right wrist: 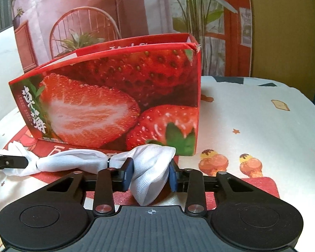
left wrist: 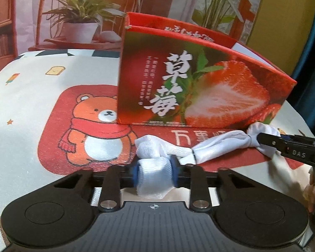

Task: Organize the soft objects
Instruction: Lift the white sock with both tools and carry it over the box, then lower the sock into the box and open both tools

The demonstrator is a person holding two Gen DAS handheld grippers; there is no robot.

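Right now the sock [left wrist: 212, 145], white and bunched, is lying stretched low over the surface [left wrist: 31, 105], directly in front of the red strawberry box [left wrist: 199, 88]. Its long axis is running side to side, parallel to the box's printed front wall, with a small dark band pinching it near the middle. Each end is being held: the left claw [left wrist: 154, 173] is clamping its blue pads on one bunched end, and the right claw [right wrist: 150, 175] is clamping on the other, so the cloth is spanning the gap between the two hands. Neither hand is nearer than the other; both are already on it. From the left wrist view the right claw's black fingers are reaching in from the right edge and pinching the far knot of fabric.

The box is standing open-topped just behind the sock, touching or nearly touching the far end. Any coming move is probably turning on that: the sock is sitting below and in front of the rim, so it is likely needing to rise and go forward, both ends together.

The surface is wearing a bear-printed cloth [left wrist: 98, 130].
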